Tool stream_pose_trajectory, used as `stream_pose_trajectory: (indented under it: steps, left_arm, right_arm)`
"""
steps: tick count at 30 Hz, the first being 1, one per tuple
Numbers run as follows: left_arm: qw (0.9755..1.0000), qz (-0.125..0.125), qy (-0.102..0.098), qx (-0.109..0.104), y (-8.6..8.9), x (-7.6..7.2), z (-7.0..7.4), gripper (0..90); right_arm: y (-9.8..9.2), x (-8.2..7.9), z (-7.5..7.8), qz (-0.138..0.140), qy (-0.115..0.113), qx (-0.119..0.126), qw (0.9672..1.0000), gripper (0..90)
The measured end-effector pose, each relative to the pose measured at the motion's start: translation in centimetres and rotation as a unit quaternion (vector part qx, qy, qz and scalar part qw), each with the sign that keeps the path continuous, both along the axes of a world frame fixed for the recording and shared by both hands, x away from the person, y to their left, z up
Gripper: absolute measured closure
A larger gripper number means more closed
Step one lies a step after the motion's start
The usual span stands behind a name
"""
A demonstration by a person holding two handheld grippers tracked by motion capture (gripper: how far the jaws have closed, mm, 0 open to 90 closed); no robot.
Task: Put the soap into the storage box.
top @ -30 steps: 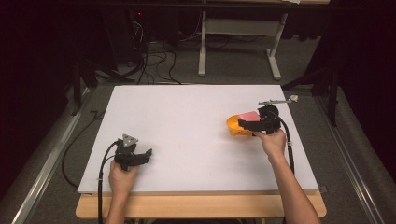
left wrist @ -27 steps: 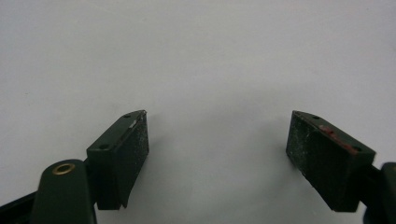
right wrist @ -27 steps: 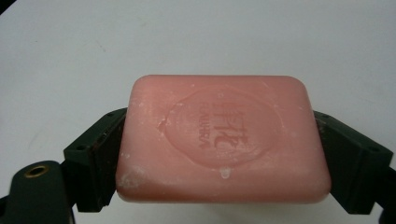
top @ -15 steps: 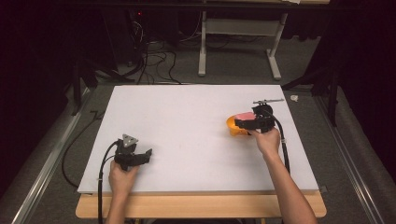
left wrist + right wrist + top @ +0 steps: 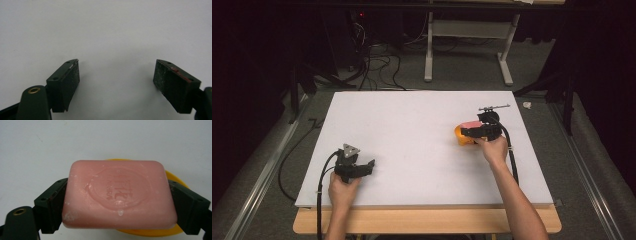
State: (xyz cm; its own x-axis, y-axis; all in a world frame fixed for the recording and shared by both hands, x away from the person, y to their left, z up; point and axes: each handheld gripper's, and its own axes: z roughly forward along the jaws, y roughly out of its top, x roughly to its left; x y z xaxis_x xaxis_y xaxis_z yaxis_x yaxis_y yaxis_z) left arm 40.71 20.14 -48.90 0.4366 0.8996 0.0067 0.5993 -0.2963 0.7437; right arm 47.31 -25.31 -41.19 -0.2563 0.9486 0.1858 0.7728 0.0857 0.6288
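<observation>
A pink soap bar (image 5: 119, 194) with an embossed stamp is clamped between both jaws of my right gripper (image 5: 120, 205), which is shut on it. Under it lies a yellow-orange dish (image 5: 175, 230), mostly hidden by the bar. From above, the soap bar (image 5: 470, 124) and dish (image 5: 460, 135) sit at the right-centre of the white table (image 5: 412, 130), with my right gripper (image 5: 469, 132) over them. My left gripper (image 5: 368, 167) rests near the front left, open, nothing but bare white surface between its pads (image 5: 71, 82).
A small metal tool (image 5: 494, 107) lies on the table just behind the right gripper. Cables trail from both grippers toward the front edge. Beyond the table stand a white frame's legs (image 5: 428, 60) and tangled cables on the floor.
The right gripper with the soap has shifted slightly farther back and left over the dish. The left gripper has stayed put.
</observation>
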Motion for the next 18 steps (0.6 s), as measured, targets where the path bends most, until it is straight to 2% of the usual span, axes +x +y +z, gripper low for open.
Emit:
stream_pose_trajectory:
  steps: [18]
  left_arm:
    - [1.0,0.0,0.0,0.0,0.0,0.0,0.0,21.5]
  right_arm:
    - [-0.2,1.0,-1.2,-0.014,0.029,0.011,0.9994,13.5]
